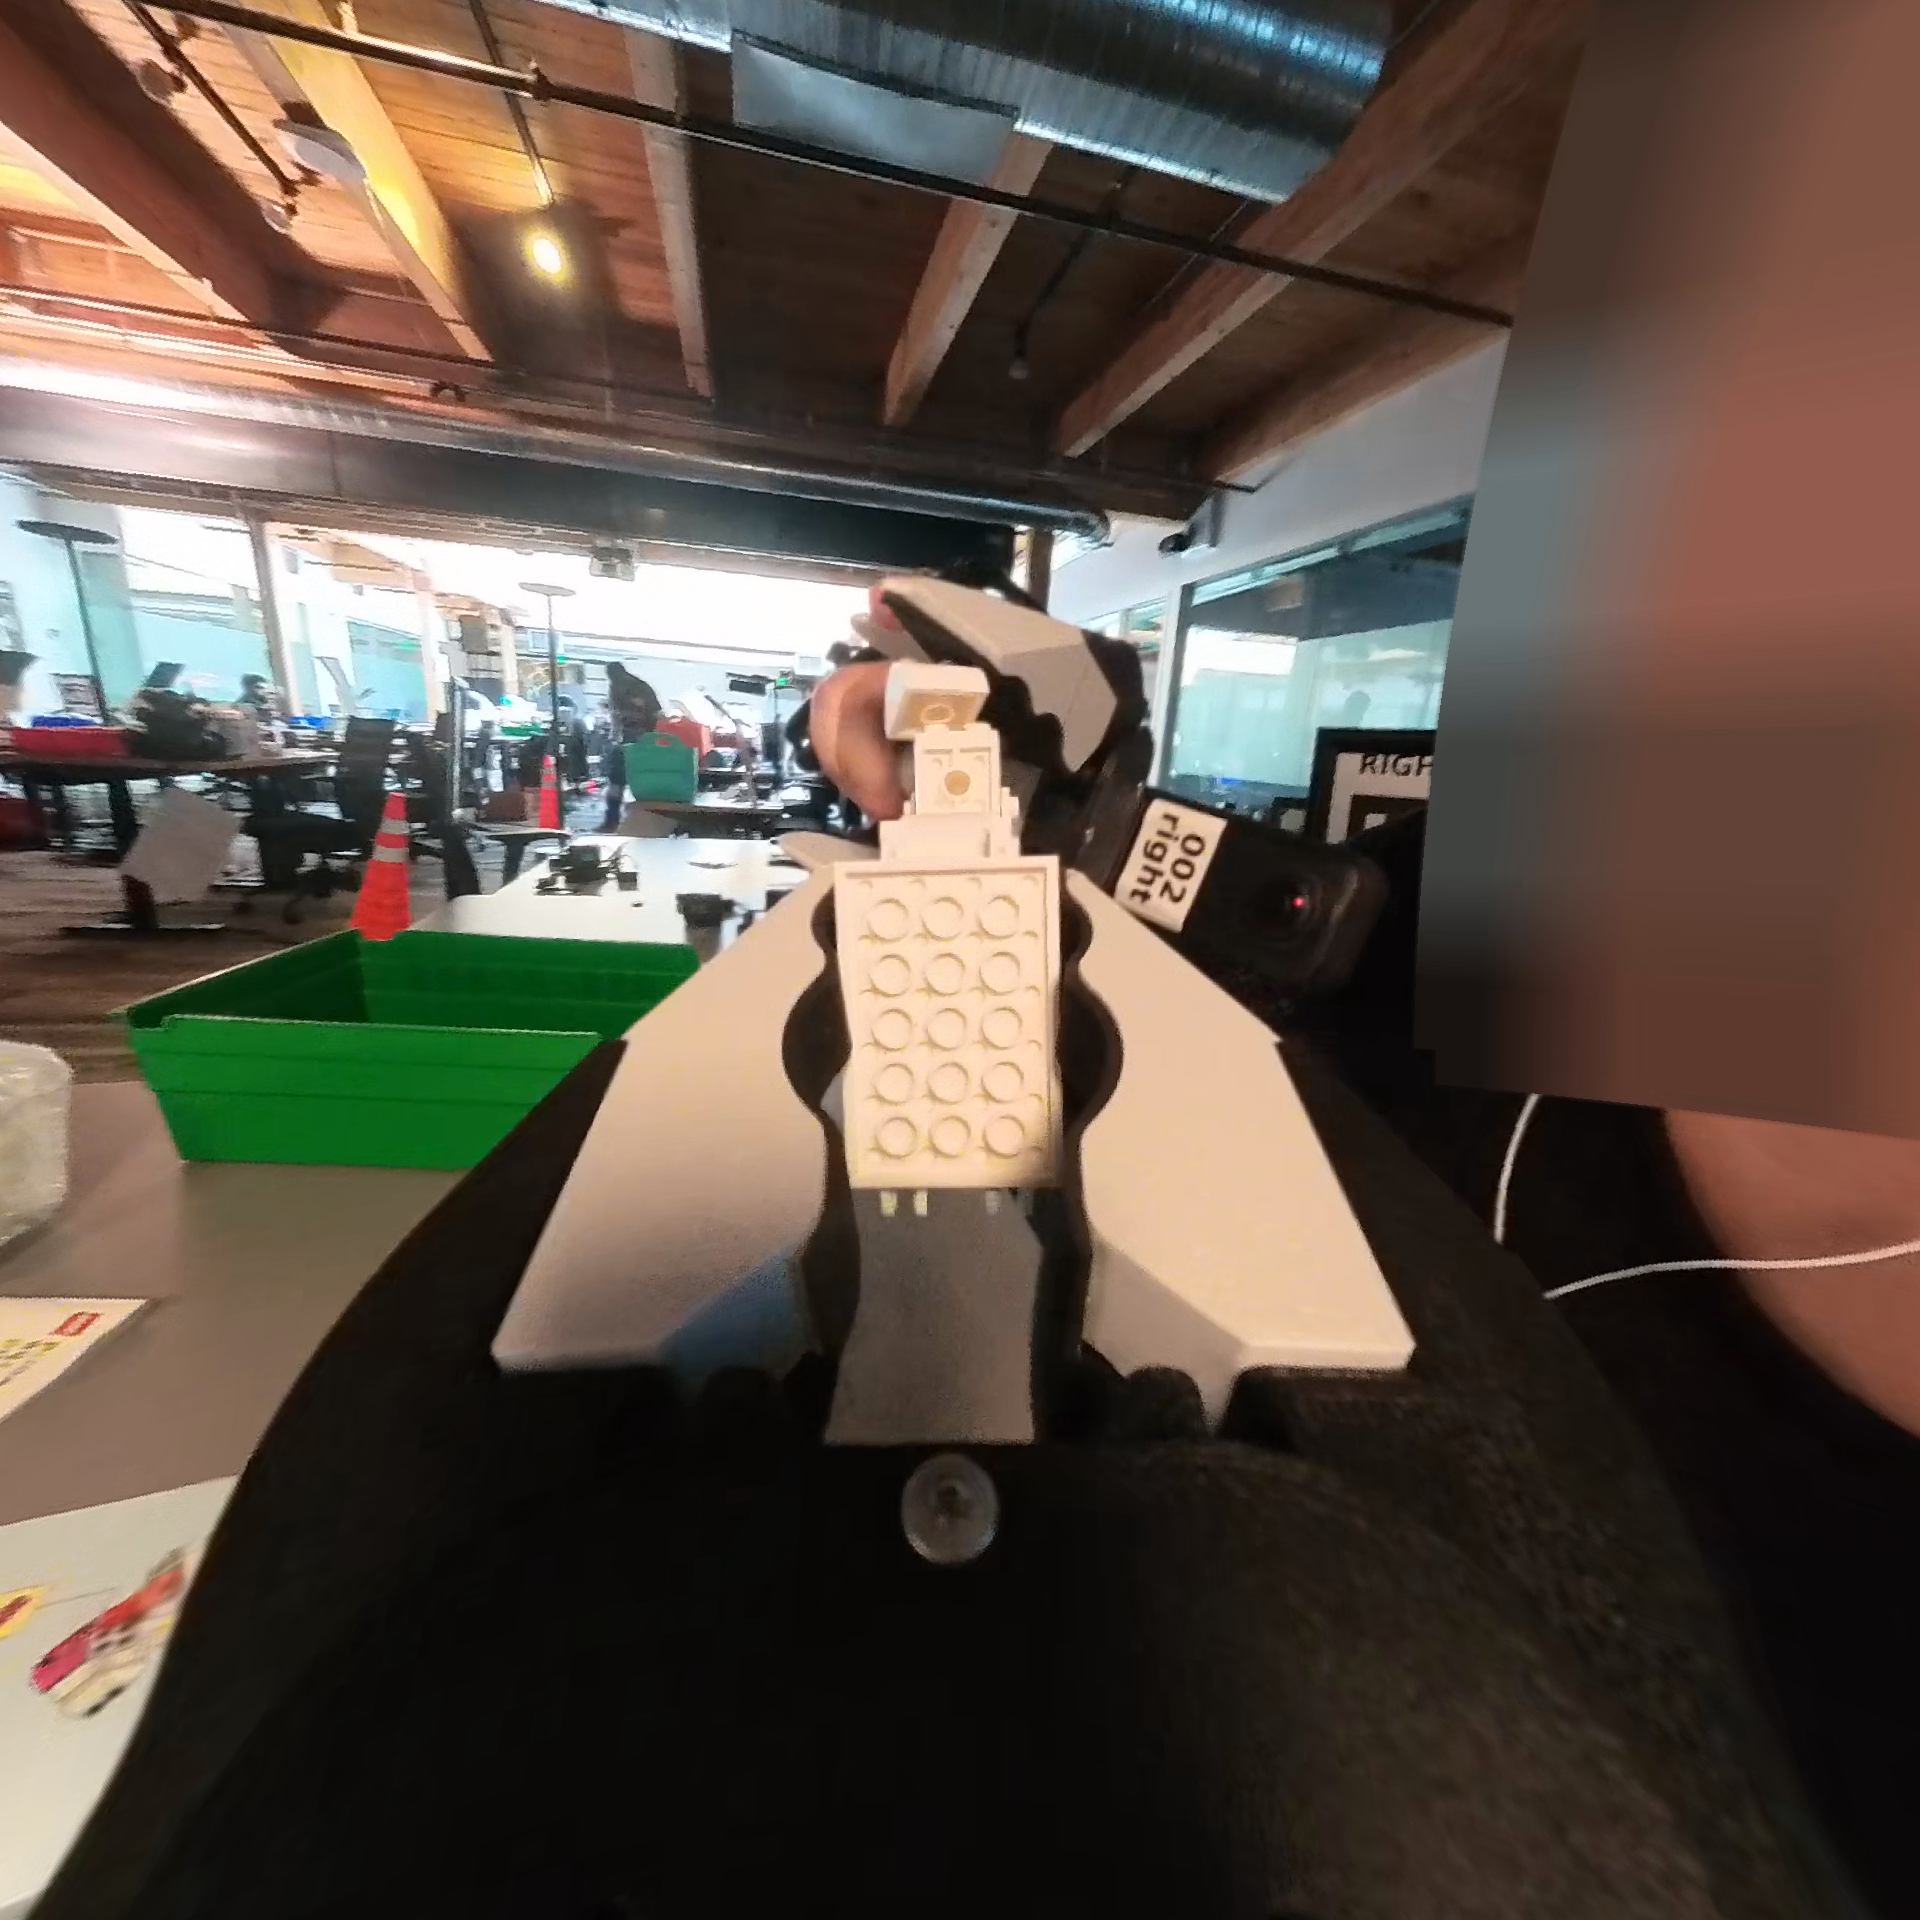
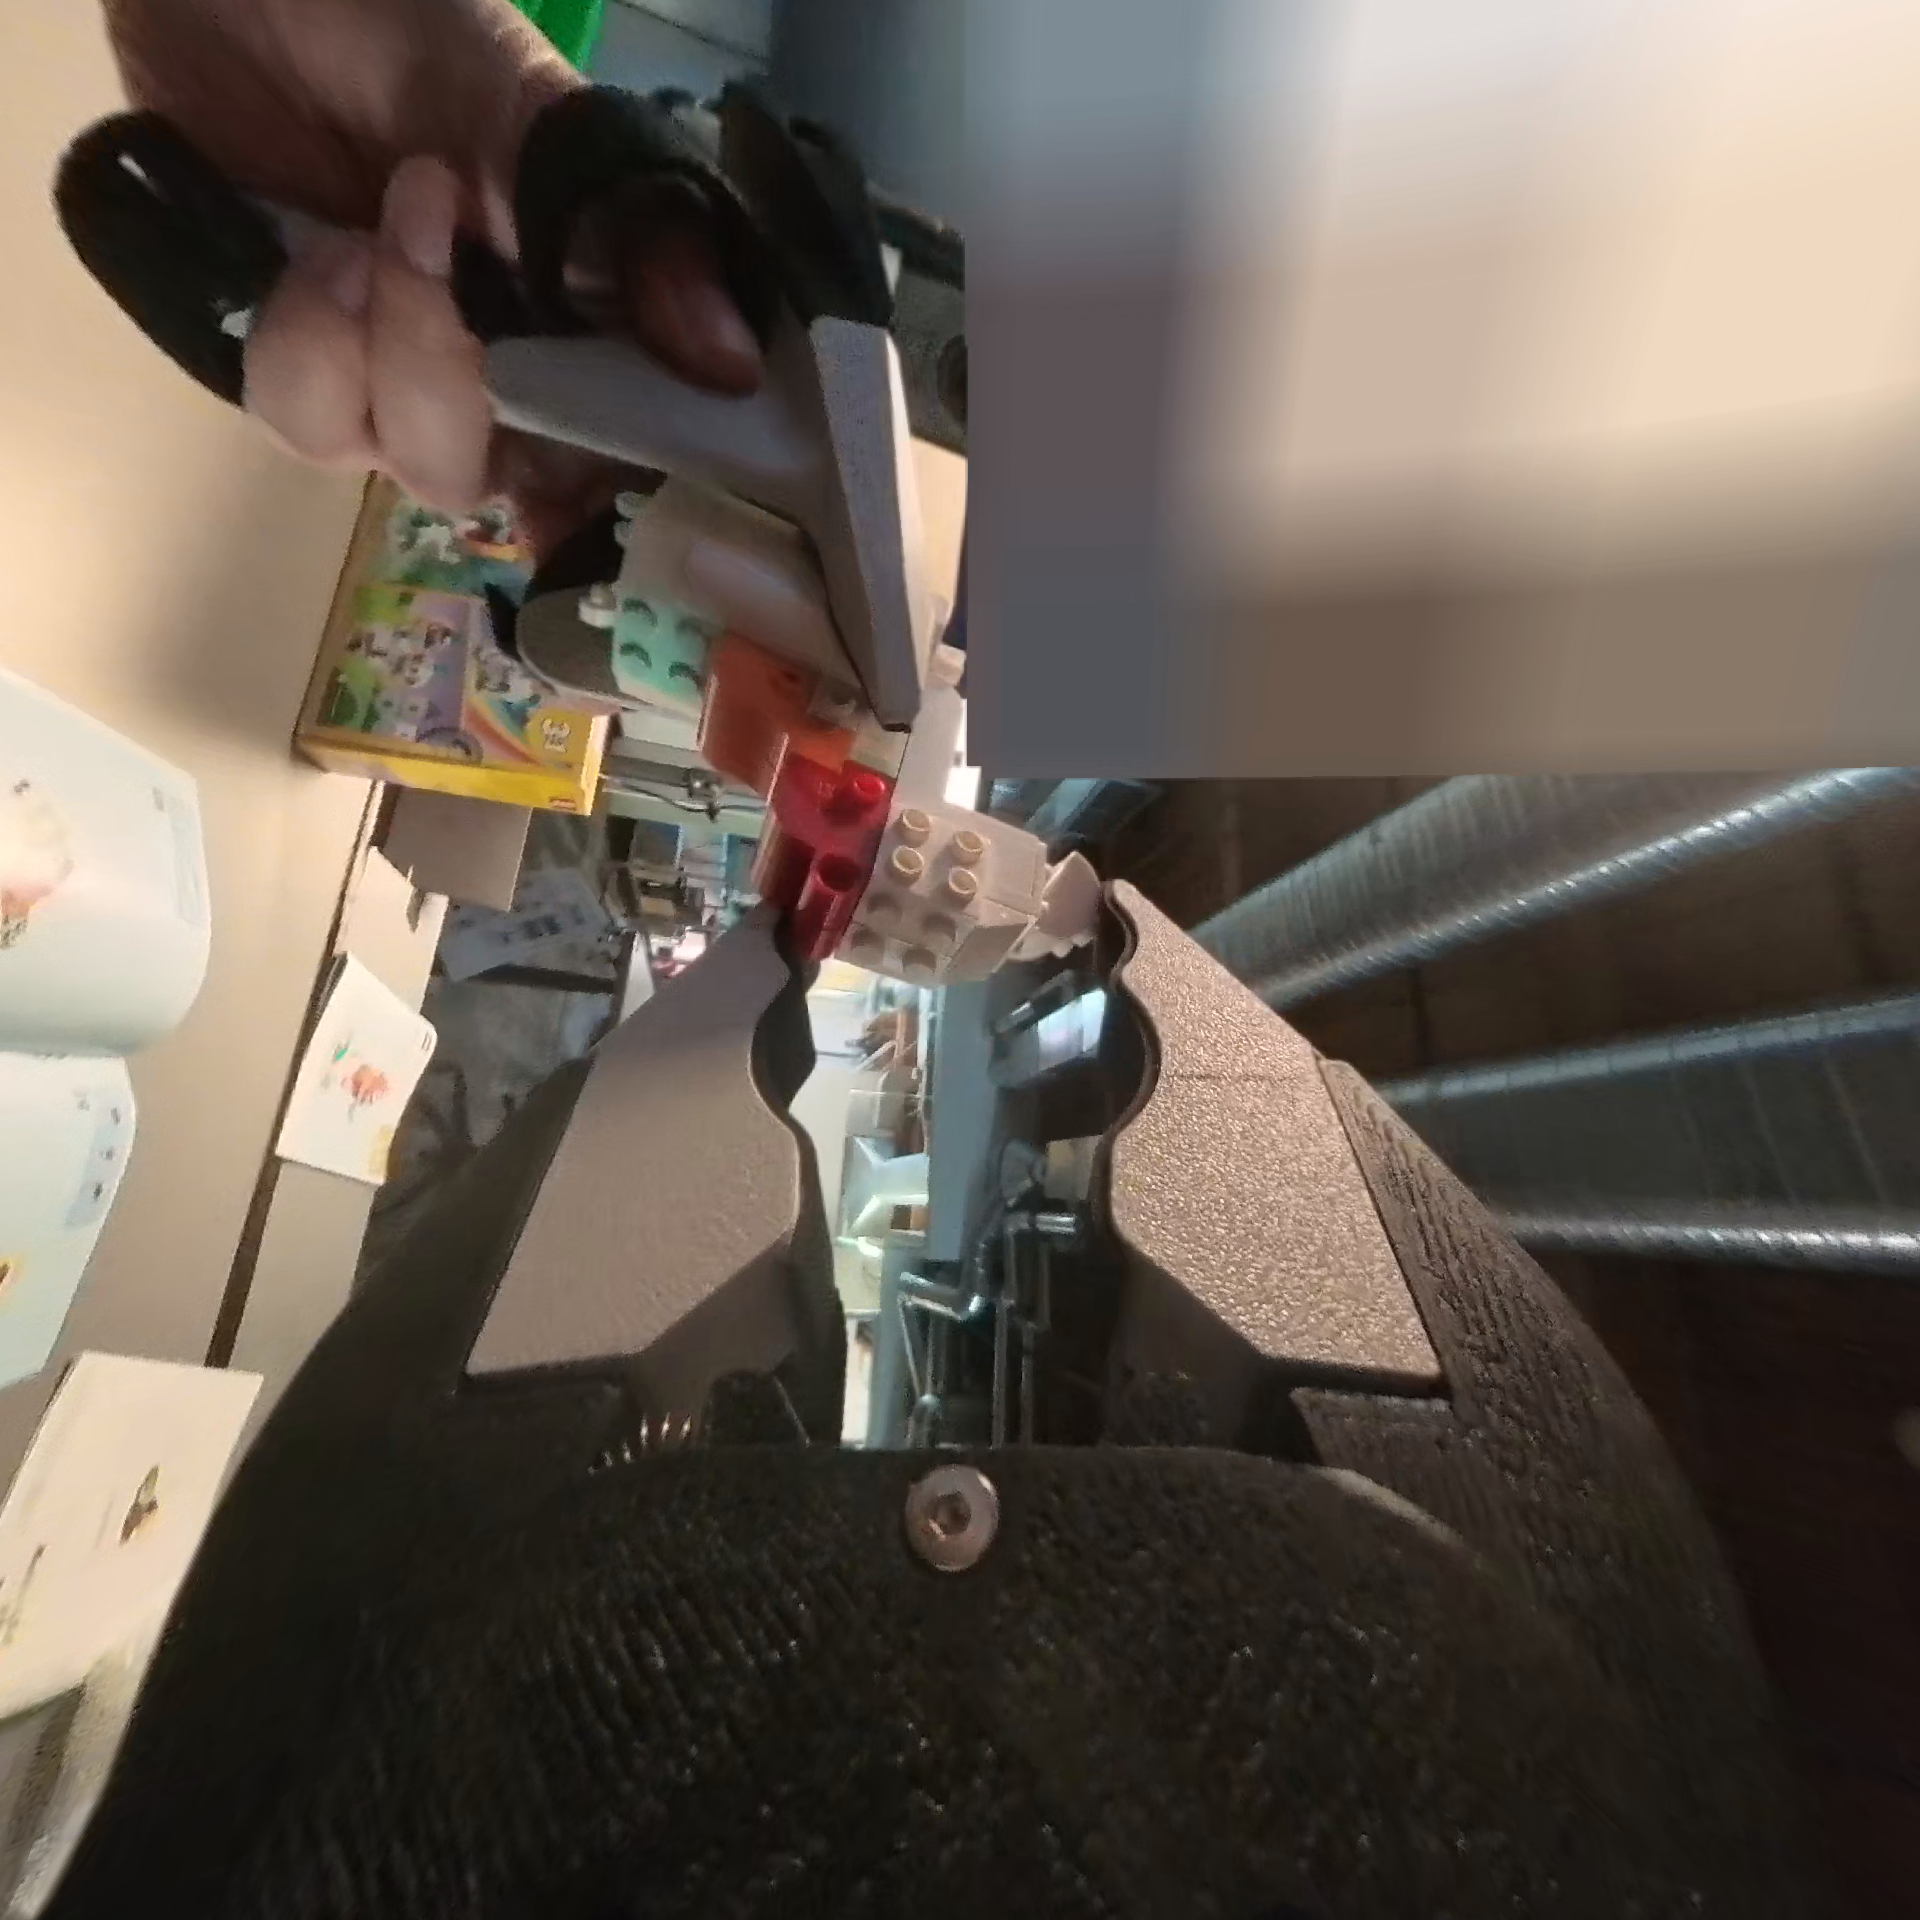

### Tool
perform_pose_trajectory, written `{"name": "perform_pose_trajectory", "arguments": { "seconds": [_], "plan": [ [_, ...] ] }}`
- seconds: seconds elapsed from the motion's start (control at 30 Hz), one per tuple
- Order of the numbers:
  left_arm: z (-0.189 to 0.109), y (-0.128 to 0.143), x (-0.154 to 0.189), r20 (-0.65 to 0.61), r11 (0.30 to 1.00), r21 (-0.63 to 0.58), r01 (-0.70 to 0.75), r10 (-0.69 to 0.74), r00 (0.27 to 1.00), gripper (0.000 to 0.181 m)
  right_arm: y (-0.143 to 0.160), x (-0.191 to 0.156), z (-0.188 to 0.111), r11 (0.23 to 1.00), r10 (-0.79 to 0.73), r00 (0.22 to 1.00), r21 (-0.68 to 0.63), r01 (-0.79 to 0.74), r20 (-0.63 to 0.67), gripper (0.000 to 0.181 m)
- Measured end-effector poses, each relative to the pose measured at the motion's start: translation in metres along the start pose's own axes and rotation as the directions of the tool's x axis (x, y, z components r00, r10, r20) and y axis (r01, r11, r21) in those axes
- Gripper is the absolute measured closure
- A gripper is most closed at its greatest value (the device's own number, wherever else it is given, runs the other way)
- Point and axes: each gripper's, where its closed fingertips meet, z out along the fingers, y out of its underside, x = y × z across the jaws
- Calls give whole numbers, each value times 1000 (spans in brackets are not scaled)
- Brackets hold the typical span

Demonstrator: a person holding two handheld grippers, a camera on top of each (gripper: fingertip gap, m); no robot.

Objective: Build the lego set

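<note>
My left gripper point(image 1: 951, 894) is shut on a white lego model point(image 1: 951, 1029), raised above the table. Its plate shows its underside of round tubes between my white fingers point(image 1: 1174, 1122). Small white bricks point(image 1: 951, 774) stick out past my fingertips. My right gripper point(image 1: 935, 675) meets that far end from above. In the right wrist view my right gripper point(image 2: 940, 914) closes on the model's red and white end bricks point(image 2: 914, 883). The left gripper's grey finger point(image 2: 862, 520) clamps the model's orange and mint part point(image 2: 727, 686) above. A person's hand point(image 2: 343, 343) holds the left gripper.
A green tray point(image 1: 395, 1029) stands on the grey table point(image 1: 260, 1236) to the left, with a clear bag point(image 1: 21, 1132) and printed sheets point(image 1: 62, 1340) nearer. A yellow lego box point(image 2: 447, 686) and white boxes point(image 2: 94, 862) lie on the table. An orange cone point(image 1: 384, 873) stands beyond.
</note>
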Motion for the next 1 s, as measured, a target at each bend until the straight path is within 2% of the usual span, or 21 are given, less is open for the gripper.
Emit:
{"name": "perform_pose_trajectory", "arguments": {
  "seconds": [0.2,0.3,0.37,0.5,0.57,0.63,0.67,0.73,0.83,0.9,1.0],
  "plan": [
    [-3,15,-10,74,996,-87,-26,33,997,145,7,-17,2,998,-46,997,-48,49,61,129],
    [-12,39,-15,100,990,-123,73,-61,993,145,5,-46,1,994,98,991,-55,-93,96,128],
    [-22,66,-19,143,971,-155,184,-162,976,145,2,-77,-1,978,203,973,-76,-195,113,129],
    [-50,131,-22,262,878,-226,423,-363,894,145,-21,-149,-5,933,356,926,-107,-345,125,129],
    [-65,160,-21,329,820,-272,504,-413,849,145,-33,-176,-5,939,339,932,-106,-327,131,129],
    [-76,179,-19,382,759,-294,581,-464,799,145,-46,-194,-3,959,282,948,-75,-274,147,130],
    [-81,183,-18,399,731,-298,613,-488,776,145,-50,-202,-2,962,272,948,-67,-265,162,139],
    [-90,192,-19,441,682,-314,661,-511,737,144,-54,-214,1,953,302,933,-58,-296,196,139],
    [-98,196,-18,449,645,-309,699,-549,705,144,-55,-221,2,923,381,887,-61,-379,262,136],
    [-104,193,-19,449,656,-310,688,-537,714,144,-47,-218,-2,875,479,828,-85,-477,290,136],
    [-115,183,-27,468,733,-334,592,-416,779,145,-15,-218,-9,709,704,643,-243,-662,300,136]
  ]
}}
